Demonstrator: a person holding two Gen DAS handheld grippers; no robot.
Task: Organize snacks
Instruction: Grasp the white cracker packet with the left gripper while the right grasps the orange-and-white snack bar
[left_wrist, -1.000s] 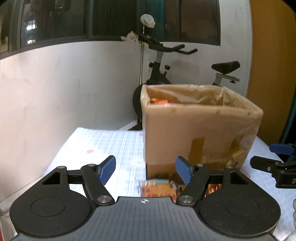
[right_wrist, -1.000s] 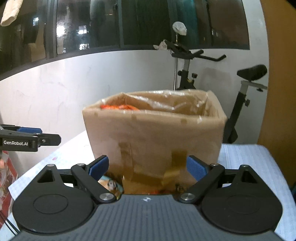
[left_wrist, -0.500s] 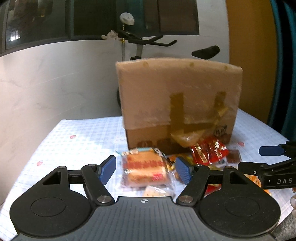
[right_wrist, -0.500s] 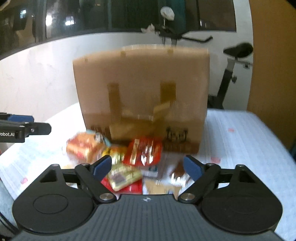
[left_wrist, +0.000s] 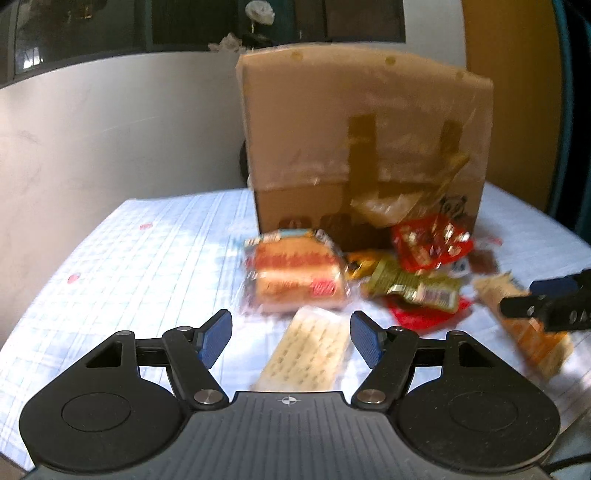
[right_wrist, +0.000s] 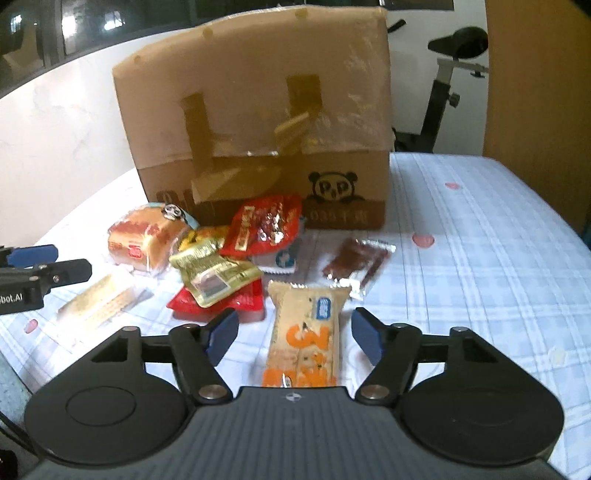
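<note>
Box (right_wrist: 255, 122): big brown cardboard, stiff, stood at back of bench (right_wrist: 480, 240); panda mark read "PoP".
Bread pack (right_wrist: 147, 240): soft, puffy, squashed easily; lay left, near box; best held at sides.
Orange bar (right_wrist: 306, 332): light, crinkly, slippery wrap; lay between right pads; letters too blurry.
Wafer pack (left_wrist: 310, 350): thin, crumbly; lay between left pads.
Left hand-held gripper (left_wrist: 291, 336): wide open, held nothing; "bot.AI" read on side.
Right hand-held gripper (right_wrist: 291, 336): jaws were closing, not yet touching bar.
</note>
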